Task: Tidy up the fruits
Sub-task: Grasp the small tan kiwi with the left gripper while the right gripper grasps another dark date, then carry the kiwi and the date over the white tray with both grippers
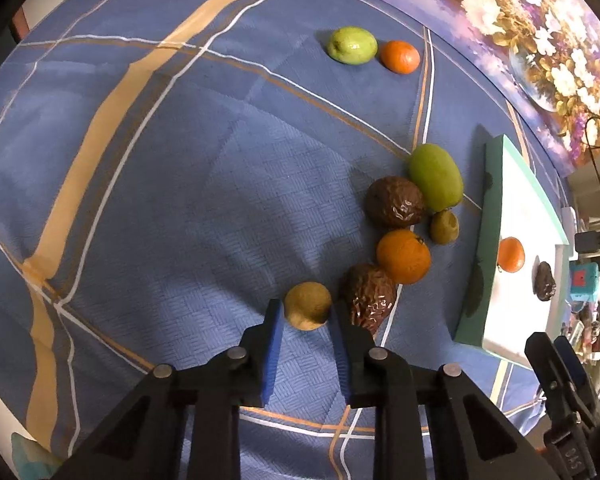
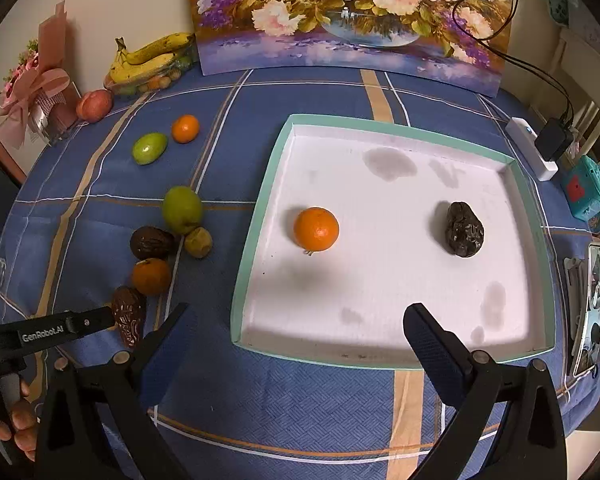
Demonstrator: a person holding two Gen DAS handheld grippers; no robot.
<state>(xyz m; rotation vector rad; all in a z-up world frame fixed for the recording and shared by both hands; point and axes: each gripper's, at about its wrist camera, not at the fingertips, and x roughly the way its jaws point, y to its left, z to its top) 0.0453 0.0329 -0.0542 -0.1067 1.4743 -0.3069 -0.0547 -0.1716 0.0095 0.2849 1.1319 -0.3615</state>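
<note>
The table under its blue plaid cloth runs off every edge of both views, so its full extent cannot be made out. The flower painting at the back is cut off at the top. One tray, white inside with a teal rim, lies on the table; in the left wrist view only its near side shows, steeply foreshortened. It holds one orange and one dark wrinkled fruit, well apart.

The left gripper has its jaws closed on a small brown round fruit resting on the cloth, a pad pressing each side; from the right wrist view this fruit is hidden behind the left gripper's arm. The right gripper hangs over the tray's near edge, jaws wide apart and empty.

On the cloth left of the tray, counted: three green fruits (a pair-mate, a big one, a small dull one), two oranges, two dark wrinkled fruits. The nearer wrinkled one is partly covered by the left gripper. A bunch of bananas sits at the far corner, over small fruits too blurred to count.
</note>
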